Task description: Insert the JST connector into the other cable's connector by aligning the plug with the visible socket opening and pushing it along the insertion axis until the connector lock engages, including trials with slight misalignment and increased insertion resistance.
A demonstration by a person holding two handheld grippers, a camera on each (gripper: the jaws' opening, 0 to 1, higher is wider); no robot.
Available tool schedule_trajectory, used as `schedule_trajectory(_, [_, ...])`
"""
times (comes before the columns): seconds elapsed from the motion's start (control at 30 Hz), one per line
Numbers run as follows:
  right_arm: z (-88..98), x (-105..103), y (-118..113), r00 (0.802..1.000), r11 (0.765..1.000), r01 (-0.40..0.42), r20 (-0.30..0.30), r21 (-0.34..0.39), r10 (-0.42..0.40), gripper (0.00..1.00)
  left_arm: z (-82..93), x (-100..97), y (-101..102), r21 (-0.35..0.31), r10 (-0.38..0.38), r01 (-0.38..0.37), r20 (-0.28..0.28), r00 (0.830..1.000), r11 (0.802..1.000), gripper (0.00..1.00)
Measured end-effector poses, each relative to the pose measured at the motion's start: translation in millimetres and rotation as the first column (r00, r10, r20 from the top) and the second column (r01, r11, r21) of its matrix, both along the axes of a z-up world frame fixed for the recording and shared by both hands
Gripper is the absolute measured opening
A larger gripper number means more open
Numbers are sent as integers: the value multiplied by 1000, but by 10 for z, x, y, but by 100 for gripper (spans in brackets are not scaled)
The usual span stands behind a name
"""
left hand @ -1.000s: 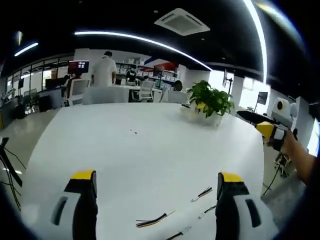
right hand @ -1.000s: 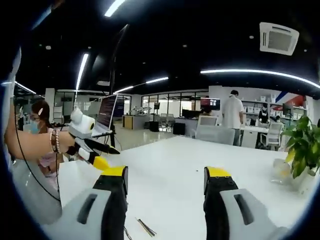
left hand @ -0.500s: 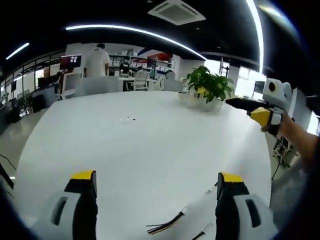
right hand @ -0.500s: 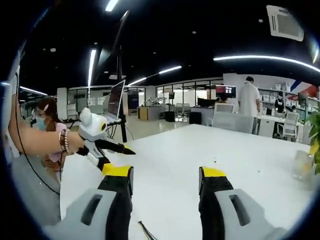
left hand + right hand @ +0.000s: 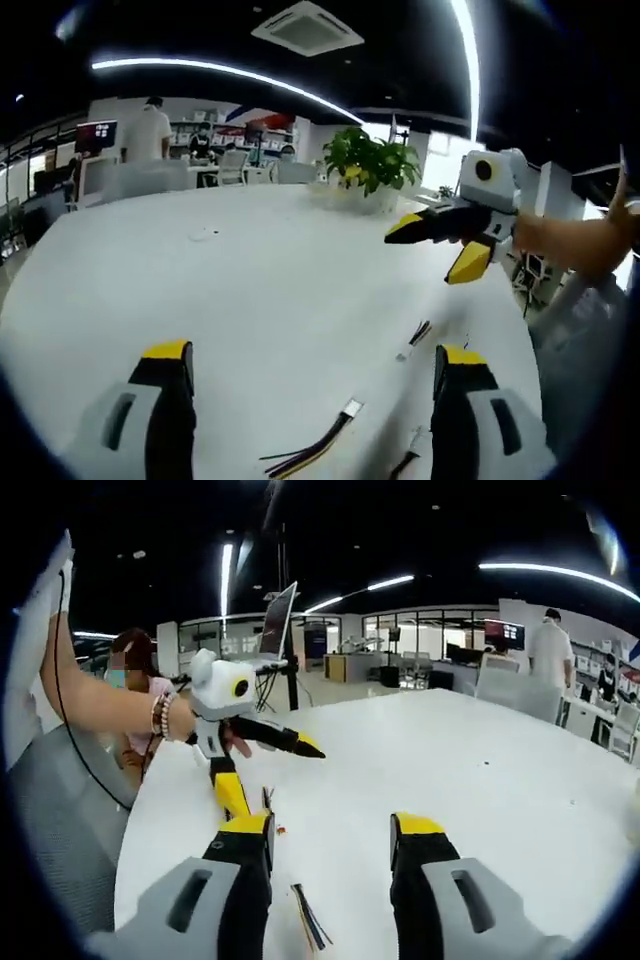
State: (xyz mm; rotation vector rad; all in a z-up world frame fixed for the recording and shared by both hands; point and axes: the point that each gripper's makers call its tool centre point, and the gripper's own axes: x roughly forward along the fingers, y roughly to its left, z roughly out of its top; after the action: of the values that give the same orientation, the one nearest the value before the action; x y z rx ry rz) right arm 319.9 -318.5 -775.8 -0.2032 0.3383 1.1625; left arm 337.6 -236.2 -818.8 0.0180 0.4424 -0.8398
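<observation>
In the left gripper view, the left claw (image 5: 312, 375) is seen with its 2 yellow-tipped jaws set wide apart above the white table (image 5: 230, 290); nothing is held between them. Between and just ahead of the jaws, a cable with dark and yellow wires (image 5: 312, 446) is laid flat on the table, ended by a small white connector. A second short cable with a white connector (image 5: 412, 342) is laid further out, toward the right jaw, and apart from the first. A third cable end (image 5: 410, 452) is partly seen beside the right jaw's inner edge. No 2 connectors are mated.

The right claw (image 5: 442, 245) is seen in the same view at the right, held in a person's hand above the table, its jaws spread and empty. A potted plant (image 5: 368, 168) is stood at the far edge of the table. A person in a white top (image 5: 148, 132) is seen standing in the office beyond.

In the right gripper view, the right claw (image 5: 330, 835) is likewise spread wide with nothing gripped. A cable (image 5: 309, 930) is laid on the table between its jaws. The left claw (image 5: 262, 768) is seen ahead at the left, held above the table, its jaws parted. A small piece (image 5: 281, 830) near the left jaw tip cannot be identified.
</observation>
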Motion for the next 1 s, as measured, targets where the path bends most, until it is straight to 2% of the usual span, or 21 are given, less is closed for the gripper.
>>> schedule_trajectory(0.07, [-94,-17,11,1000,1000,-11,-6,-15,11,44,-69,-66,-40,4,-38,38,-14,999,999,93])
schedule_trajectory(0.13, [-173,-42,21,999,999,-31,-15,-31,31,41,-130,-110,-60,31,-64,64,-27,998,997,82])
schedule_trajectory(0.23, [-241,-120,56,998,997,-68,-21,-48,67,37,-132,-154,-138,41,-106,106,-2,994,994,70])
schedule_trajectory(0.3, [-306,-157,62,997,995,-81,-26,-63,79,35,-153,-180,-163,48,-124,125,-9,992,991,64])
schedule_trajectory(0.37, [-398,-195,53,995,993,-91,-50,-77,88,32,-194,-227,-172,68,-155,156,-14,988,985,52])
schedule_trajectory(0.43, [-489,-215,31,994,989,-100,-55,-113,94,27,-210,-234,-157,78,-157,157,-14,988,984,45])
schedule_trajectory(0.57, [-534,-237,14,993,986,-107,-53,-129,101,22,-204,-243,-123,82,-159,159,-9,987,984,36])
schedule_trajectory(0.67, [-579,-234,6,994,985,-105,-52,-139,99,21,-204,-266,-117,84,-170,170,-6,985,982,20])
schedule_trajectory(0.7, [-598,-236,4,994,984,-106,-53,-142,99,20,-236,-284,-103,106,-179,179,-10,984,978,20])
schedule_trajectory(0.73, [-631,-242,2,993,983,-108,-57,-150,100,19,-213,-288,-123,114,-198,195,17,980,974,20])
schedule_trajectory(0.8, [-671,-258,7,993,981,-113,-61,-156,105,16,-229,-305,-130,105,-195,195,-8,981,975,20])
schedule_trajectory(0.87, [-685,-266,20,992,980,-117,-55,-163,109,14,-224,-319,-142,109,-207,206,-2,978,973,18])
schedule_trajectory(1.0, [-694,-269,32,992,977,-125,-47,-171,118,12,-238,-323,-156,105,-220,220,-4,975,970,10])
